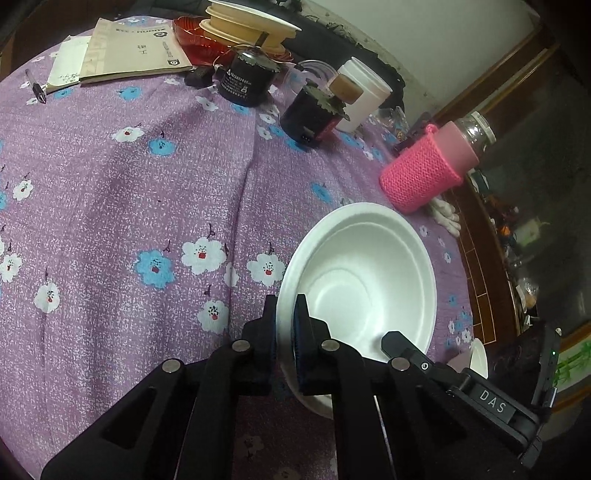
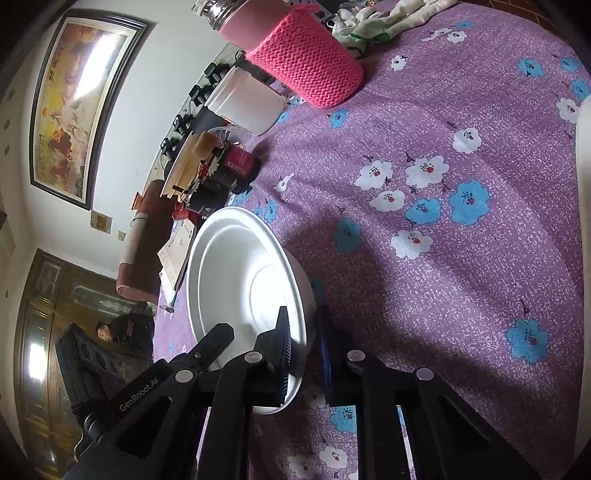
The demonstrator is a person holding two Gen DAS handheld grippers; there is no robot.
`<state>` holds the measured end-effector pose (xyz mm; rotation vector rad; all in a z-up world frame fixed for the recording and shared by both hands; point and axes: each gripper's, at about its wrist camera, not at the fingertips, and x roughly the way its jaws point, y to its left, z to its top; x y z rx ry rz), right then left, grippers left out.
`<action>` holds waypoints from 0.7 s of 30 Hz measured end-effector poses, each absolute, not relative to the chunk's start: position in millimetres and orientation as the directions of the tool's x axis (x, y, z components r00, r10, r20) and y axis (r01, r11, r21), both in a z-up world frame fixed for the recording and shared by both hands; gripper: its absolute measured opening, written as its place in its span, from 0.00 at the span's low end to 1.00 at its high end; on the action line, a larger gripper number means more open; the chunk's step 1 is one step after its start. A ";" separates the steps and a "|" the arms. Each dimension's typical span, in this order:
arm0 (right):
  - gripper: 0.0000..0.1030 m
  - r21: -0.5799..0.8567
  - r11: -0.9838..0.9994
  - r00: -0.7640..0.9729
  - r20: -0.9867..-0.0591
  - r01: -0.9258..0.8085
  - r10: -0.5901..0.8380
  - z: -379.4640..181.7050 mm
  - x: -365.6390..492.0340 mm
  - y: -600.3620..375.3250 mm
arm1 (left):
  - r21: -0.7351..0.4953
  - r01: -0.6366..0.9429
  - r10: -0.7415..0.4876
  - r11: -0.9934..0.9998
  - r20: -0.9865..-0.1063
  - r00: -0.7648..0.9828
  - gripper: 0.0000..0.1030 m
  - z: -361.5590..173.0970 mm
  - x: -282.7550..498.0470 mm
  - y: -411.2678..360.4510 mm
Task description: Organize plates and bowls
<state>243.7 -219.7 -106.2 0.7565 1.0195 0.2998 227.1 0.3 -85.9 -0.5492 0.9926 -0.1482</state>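
Note:
In the left wrist view my left gripper point(image 1: 285, 314) is shut on the near rim of a white foam bowl point(image 1: 362, 280), one finger inside and one outside, above the purple flowered tablecloth point(image 1: 129, 206). In the right wrist view my right gripper point(image 2: 303, 328) is shut on the rim of a white foam bowl point(image 2: 240, 280), tilted on its side over the cloth point(image 2: 443, 258). A stack of cream plates and bowls point(image 1: 247, 22) sits at the far edge of the table, also seen edge-on in the right wrist view point(image 2: 184, 166).
A bottle in a pink knitted sleeve point(image 1: 424, 173) lies at the right, by a white cup point(image 1: 365, 92) and two dark jars point(image 1: 247, 79). A booklet point(image 1: 129, 51) and pen point(image 1: 37, 88) lie far left. White gloves point(image 2: 380, 18) lie beyond the bottle.

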 end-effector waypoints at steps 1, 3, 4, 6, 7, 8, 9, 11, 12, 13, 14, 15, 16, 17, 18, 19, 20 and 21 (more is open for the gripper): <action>0.13 0.692 0.714 0.513 -0.655 0.112 0.555 -105.4 243.0 -220.1 | -0.500 -0.125 -0.359 0.857 -0.753 0.551 0.05 -85.3 226.4 -0.6; 0.13 0.692 0.713 0.515 -0.653 0.109 0.555 -104.3 242.5 -220.8 | -0.489 -0.120 -0.349 0.864 -0.753 0.559 0.05 -83.1 225.1 -1.6; 0.13 0.693 0.713 0.517 -0.652 0.107 0.555 -103.5 242.0 -220.9 | -0.481 -0.117 -0.340 0.869 -0.752 0.565 0.05 -81.2 223.8 -2.3; 0.13 0.694 0.712 0.519 -0.649 0.104 0.556 -102.6 241.3 -221.0 | -0.463 -0.109 -0.323 0.879 -0.749 0.578 0.05 -77.3 221.8 -3.7; 0.12 0.694 0.712 0.520 -0.648 0.102 0.557 -101.9 241.2 -220.7 | -0.446 -0.101 -0.307 0.889 -0.746 0.591 0.05 -73.8 219.8 -6.0; 0.12 0.695 0.712 0.522 -0.646 0.099 0.558 -101.0 240.8 -220.6 | -0.435 -0.095 -0.297 0.896 -0.743 0.600 0.05 -71.2 218.4 -7.2; 0.11 0.696 0.712 0.523 -0.644 0.096 0.559 -100.6 240.8 -220.4 | -0.427 -0.092 -0.290 0.900 -0.740 0.607 0.05 -69.4 217.7 -7.9; 0.10 0.695 0.713 0.526 -0.641 0.091 0.558 -99.5 240.4 -219.7 | -0.400 -0.081 -0.266 0.913 -0.734 0.625 0.05 -64.6 215.3 -11.2; 0.09 0.695 0.713 0.528 -0.640 0.089 0.558 -98.9 240.6 -219.0 | -0.387 -0.077 -0.255 0.919 -0.731 0.633 0.05 -62.8 213.8 -12.9; 0.09 0.694 0.714 0.530 -0.640 0.087 0.557 -98.3 240.5 -218.8 | -0.381 -0.074 -0.250 0.922 -0.729 0.637 0.05 -61.7 213.2 -13.7; 0.08 0.691 0.717 0.533 -0.640 0.086 0.553 -97.5 240.5 -218.5 | -0.370 -0.067 -0.243 0.927 -0.726 0.644 0.05 -60.2 211.7 -15.6; 0.08 0.689 0.720 0.536 -0.641 0.085 0.550 -96.6 240.5 -218.4 | -0.360 -0.064 -0.235 0.931 -0.723 0.649 0.05 -58.8 210.9 -16.9; 0.08 0.689 0.720 0.539 -0.639 0.083 0.548 -95.9 240.3 -218.7 | -0.354 -0.062 -0.230 0.933 -0.721 0.654 0.05 -57.9 210.1 -17.6; 0.08 0.691 0.718 0.543 -0.635 0.081 0.549 -95.4 240.2 -219.1 | -0.351 -0.060 -0.228 0.934 -0.719 0.657 0.06 -57.3 209.6 -17.9; 0.07 0.691 0.718 0.546 -0.633 0.079 0.549 -94.6 240.2 -219.3 | -0.349 -0.059 -0.226 0.935 -0.717 0.660 0.06 -56.7 209.4 -18.0; 0.07 0.690 0.720 0.550 -0.631 0.076 0.547 -93.4 239.7 -219.2 | -0.346 -0.059 -0.223 0.936 -0.716 0.662 0.06 -55.9 209.4 -18.1; 0.07 0.690 0.720 0.551 -0.630 0.073 0.547 -92.7 239.7 -219.2 | -0.342 -0.059 -0.219 0.938 -0.715 0.664 0.06 -55.4 209.5 -18.6; 0.07 0.688 0.722 0.553 -0.630 0.071 0.546 -92.1 239.7 -218.8 | -0.339 -0.058 -0.216 0.939 -0.715 0.665 0.06 -55.1 209.5 -19.1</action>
